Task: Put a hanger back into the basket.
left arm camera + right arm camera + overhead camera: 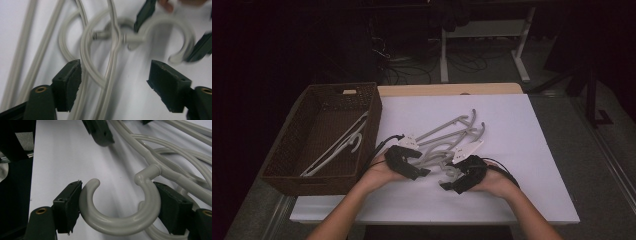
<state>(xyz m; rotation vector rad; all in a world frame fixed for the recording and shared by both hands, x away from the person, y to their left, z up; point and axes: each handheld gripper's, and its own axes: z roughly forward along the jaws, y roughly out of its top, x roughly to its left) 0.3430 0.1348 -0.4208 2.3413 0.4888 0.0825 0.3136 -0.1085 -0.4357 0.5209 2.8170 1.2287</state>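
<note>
Right gripper (117,202) clamping hanger hook (120,205); left gripper (115,82) gaping over tangle. Next: lifting free toward basket (287,165) at 9 o'clock.

no readable text, no labels, no numbers

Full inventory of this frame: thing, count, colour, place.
basket: one, dark brown wicker, left side of the table.
hangers in basket: exact count unclear, white, lying across the basket floor.
hanger pile: several tangled, exact count unclear, grey, centre of the table.
hanger hook: one, grey, between the right gripper's pads, touching both.
table: one, white top with a wooden far edge.
desk frame: one, white legs, on the dark floor behind.
left gripper: black, jaws apart over hanger wires, at the pile's near left.
right gripper: black, on the hook, near right.
</note>
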